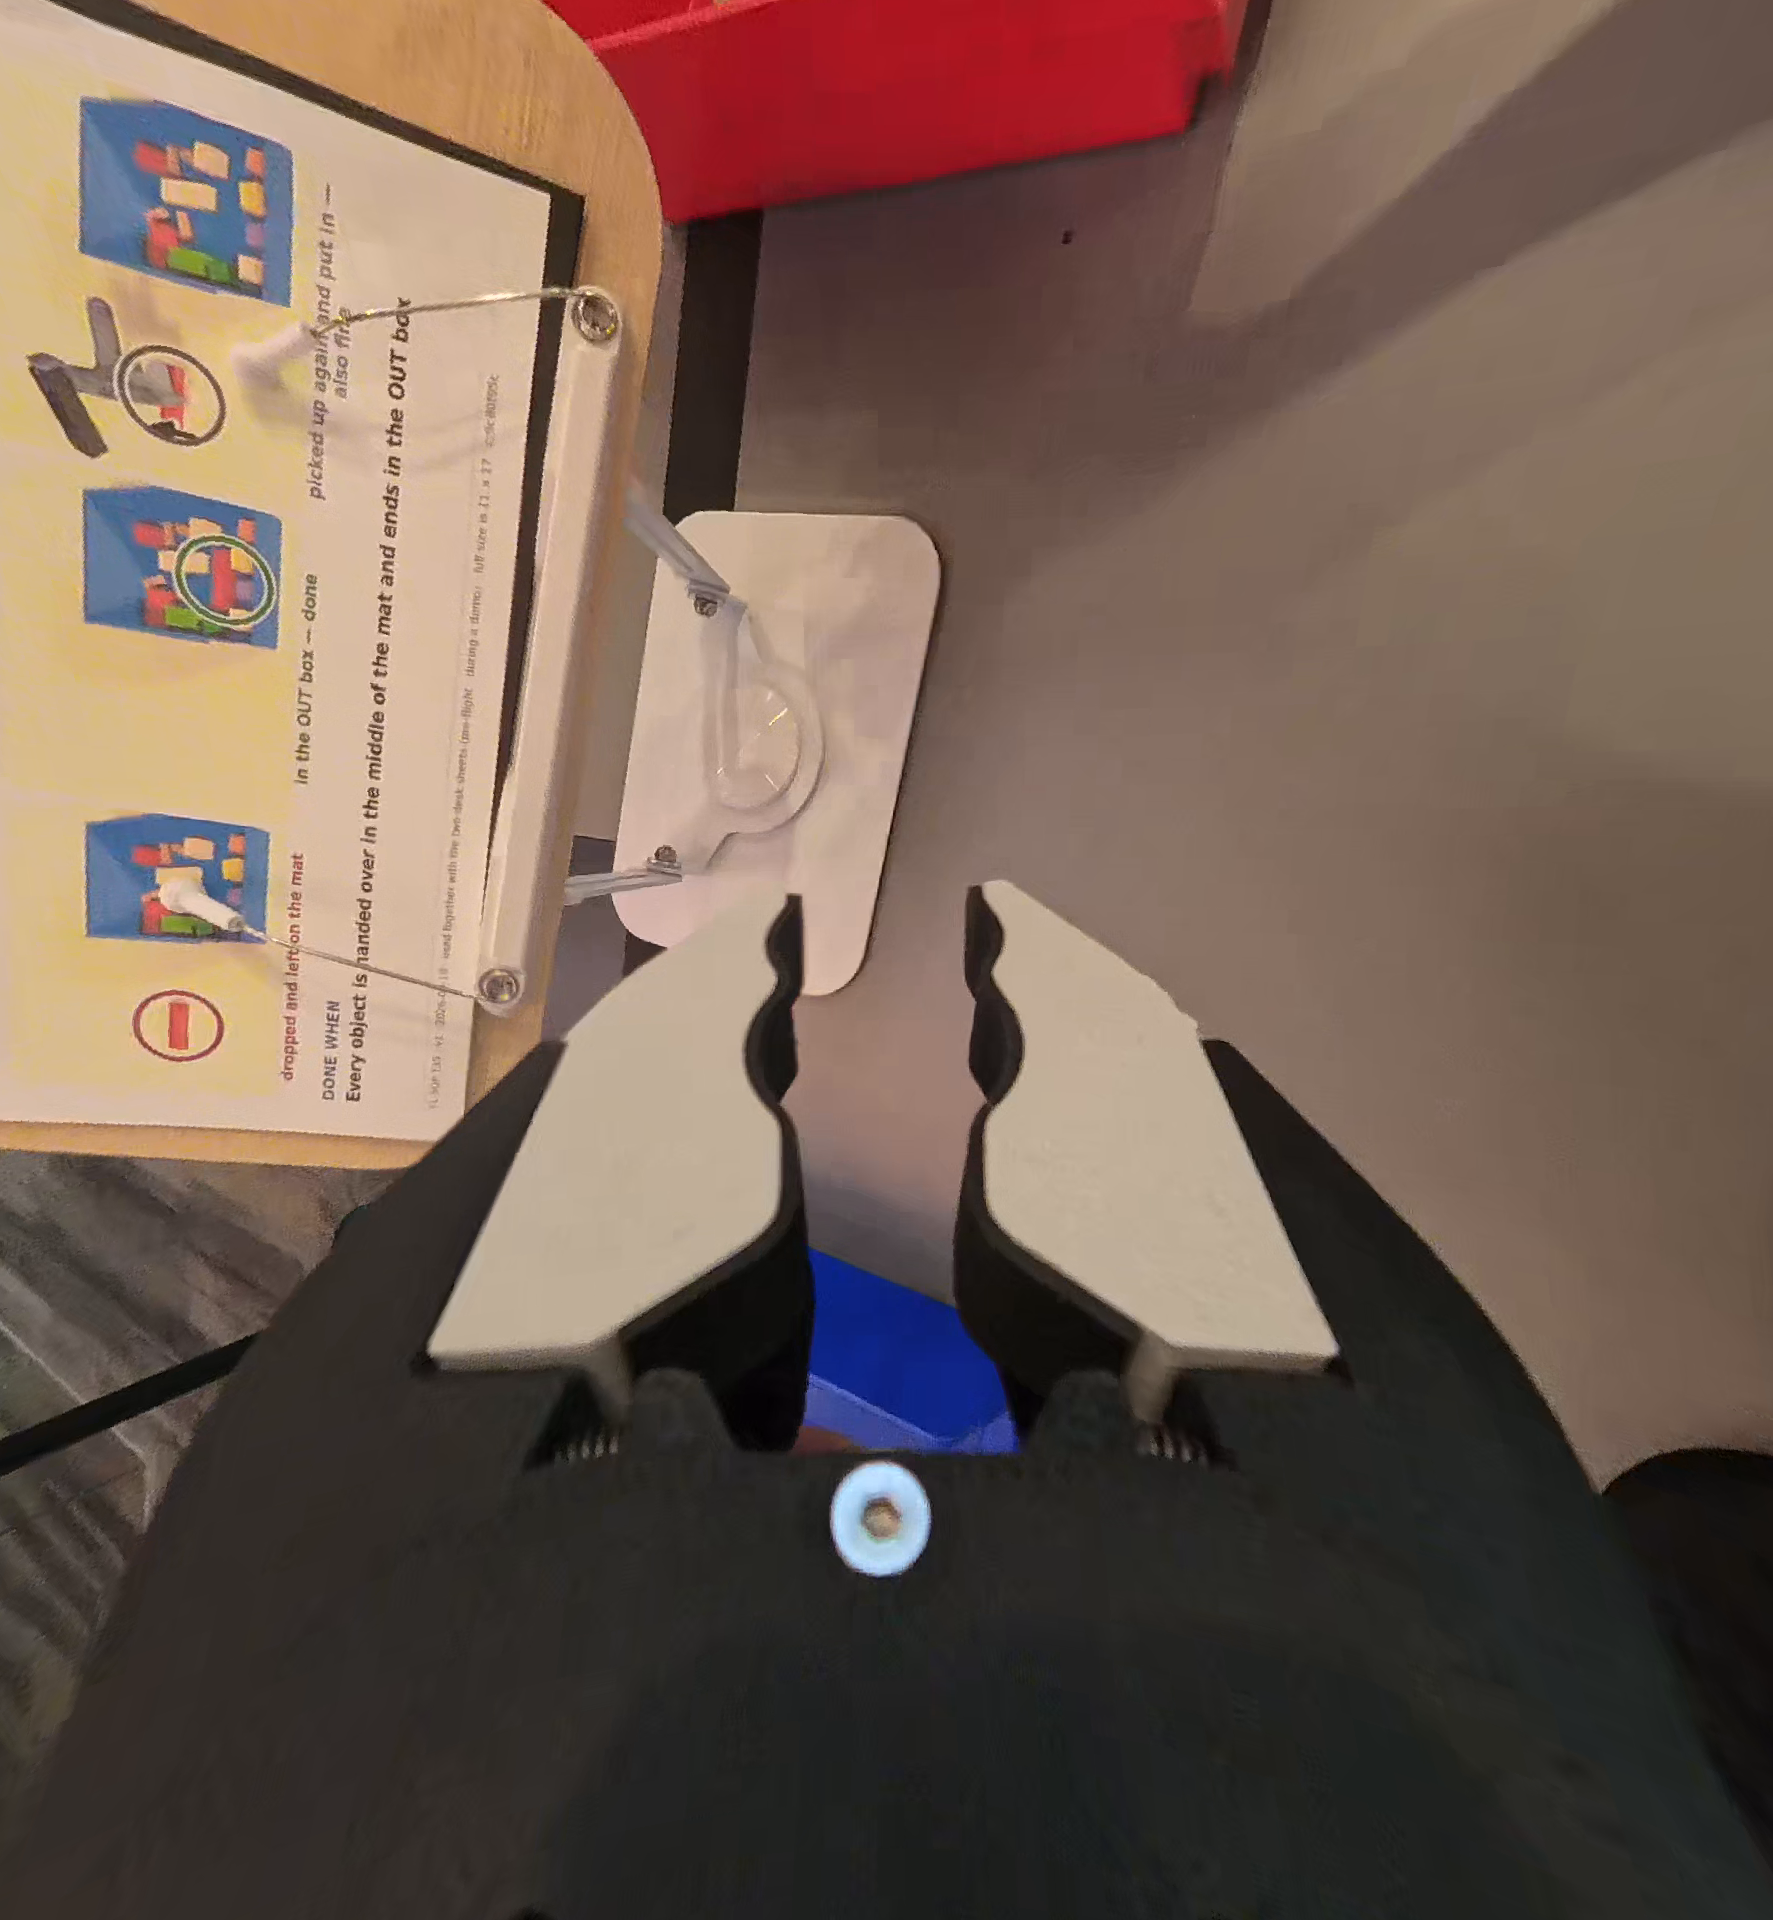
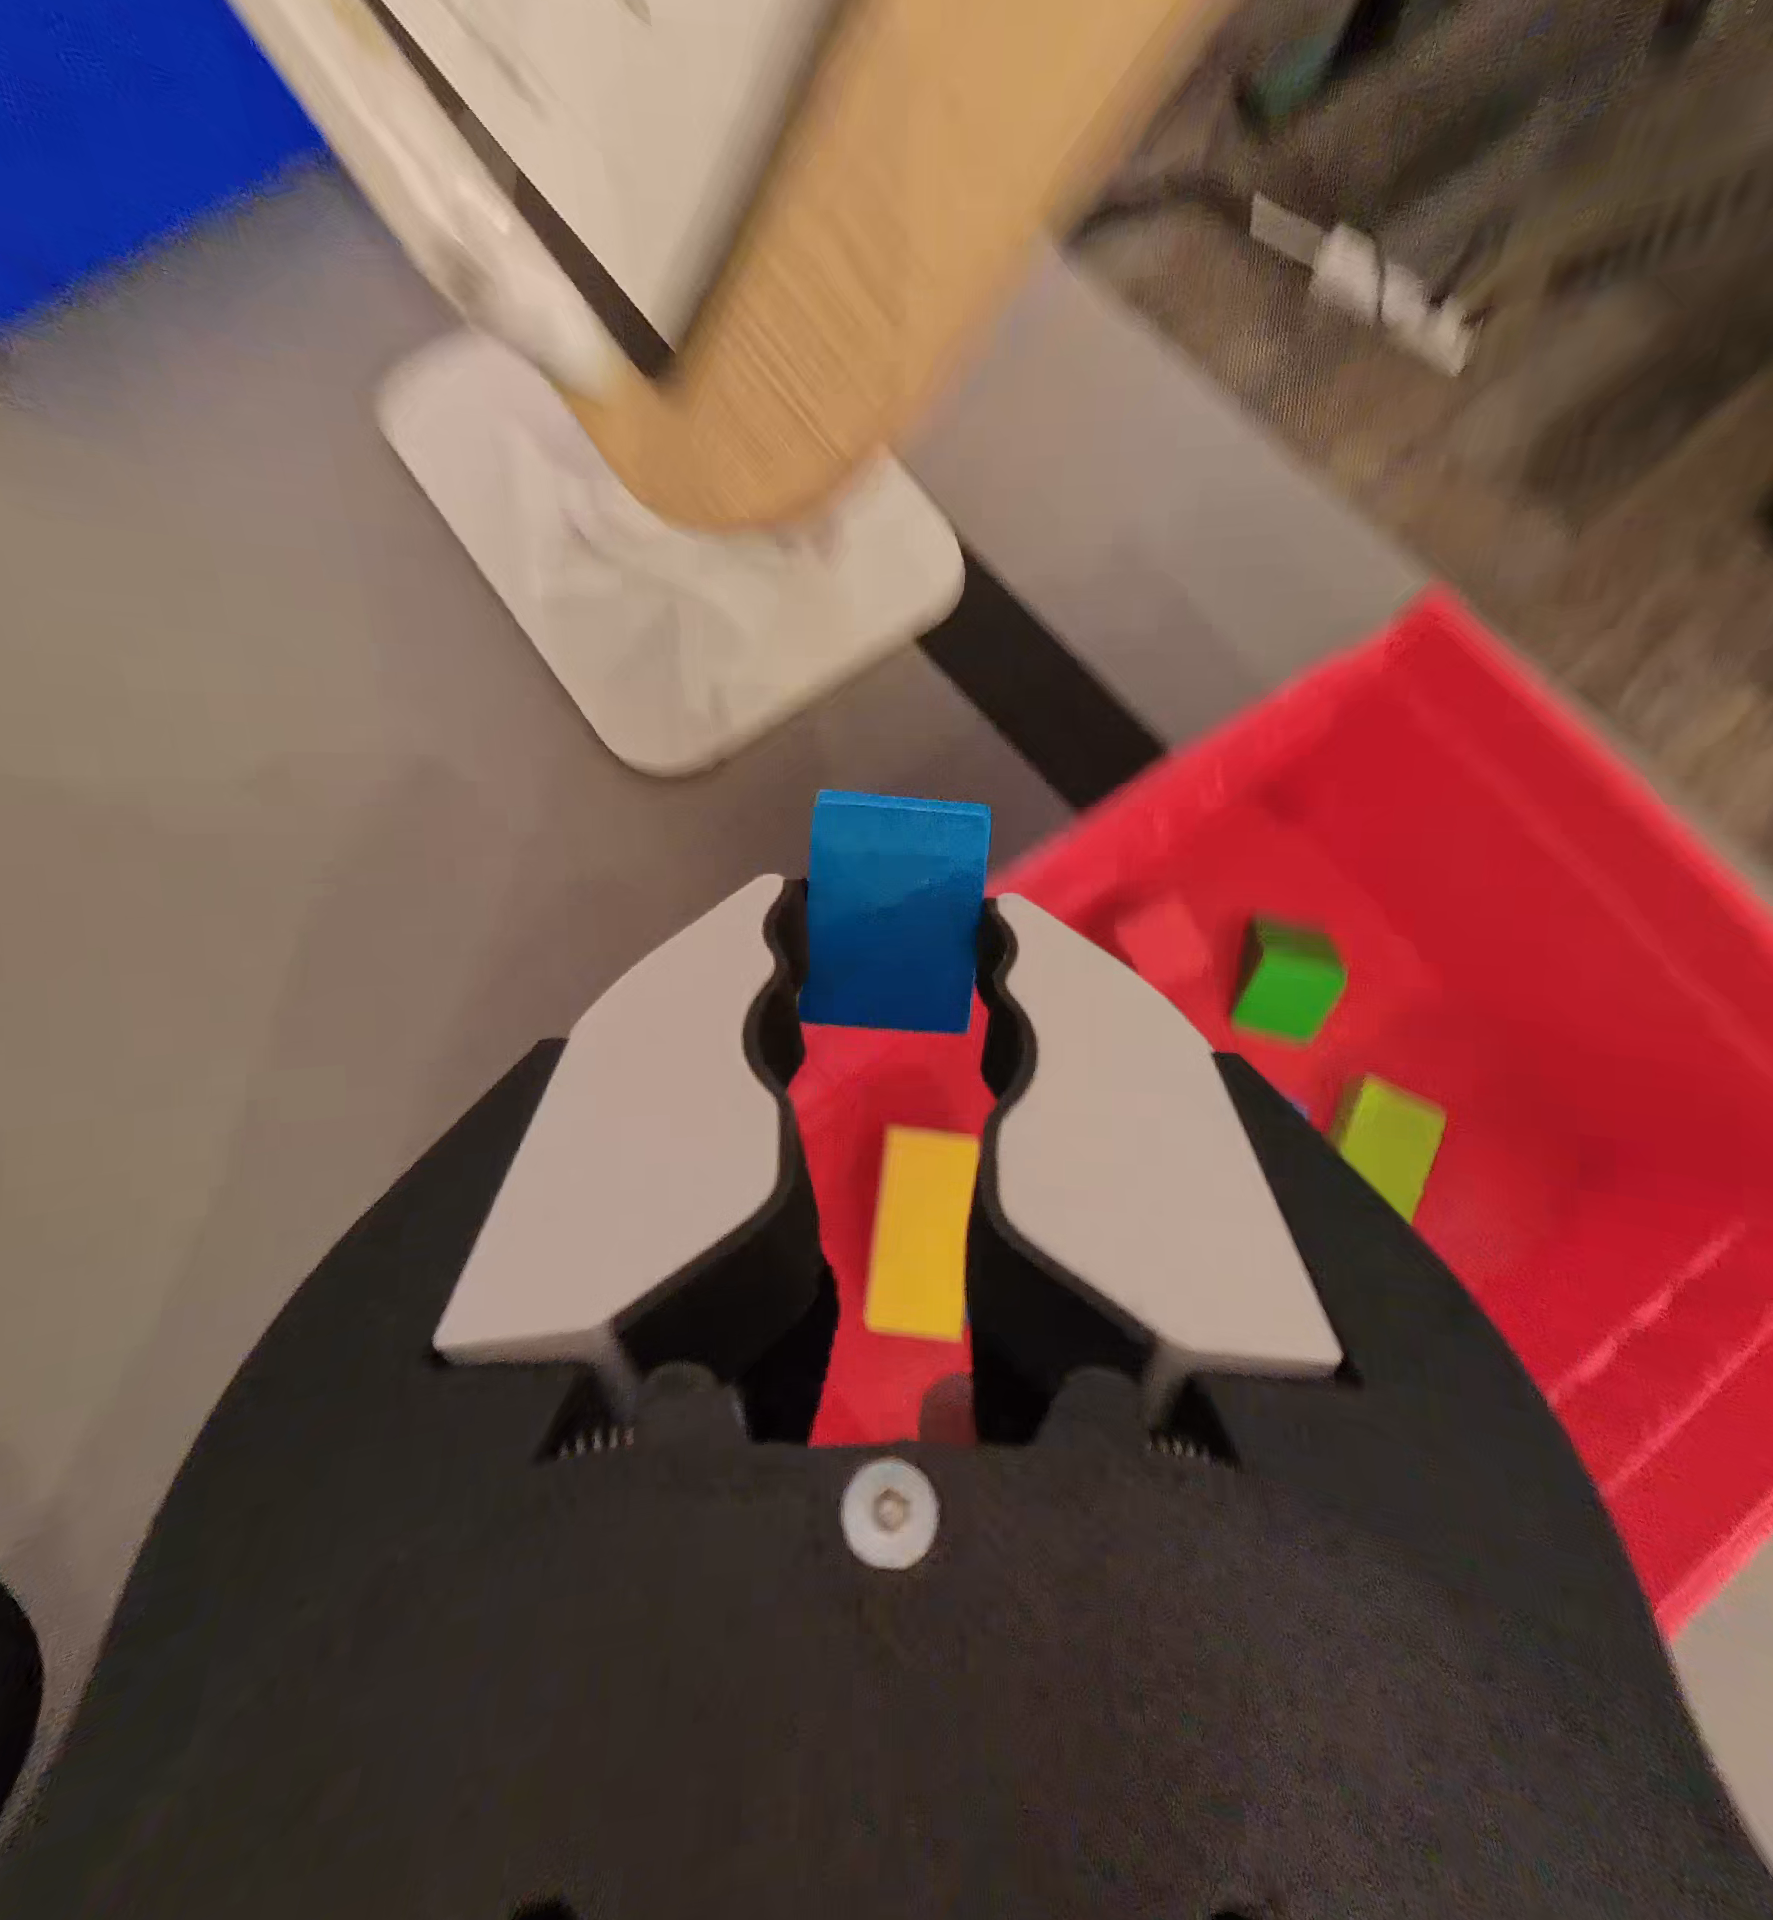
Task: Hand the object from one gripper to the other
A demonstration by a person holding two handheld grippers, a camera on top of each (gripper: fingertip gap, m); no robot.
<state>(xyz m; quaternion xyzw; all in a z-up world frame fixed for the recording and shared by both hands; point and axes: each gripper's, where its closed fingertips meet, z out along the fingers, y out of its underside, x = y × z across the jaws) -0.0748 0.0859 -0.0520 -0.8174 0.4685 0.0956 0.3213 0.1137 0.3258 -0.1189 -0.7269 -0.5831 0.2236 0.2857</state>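
On the left, the left gripper (image 1: 882, 997) hangs over the grey table (image 1: 1381, 727) with its fingers apart and nothing between them; past its tips stands the white base (image 1: 840, 644) of a stand that props up a wooden board (image 1: 591, 208) with a printed sheet (image 1: 238, 520). A red bin (image 1: 913, 94) shows at the top edge of the left wrist view, and a patch of blue (image 1: 892, 1351) lies below the fingers.

On the right, the right gripper (image 2: 887, 956) is clamped on a blue block (image 2: 892, 914), both pads pressed against its sides, with the block's far end sticking out beyond the fingertips. It is held in the air above the near edge of the red bin (image 2: 1484, 935), where a yellow block (image 2: 923, 1236), two green blocks (image 2: 1287, 982) and a red one lie.

The step in hand looks like the carry towards the handover: the block is up, but neither view shows the other gripper, so the two seem well apart. The next move probably calls for bringing them together over the table, the left one closing on the block's free end before the right one lets go.
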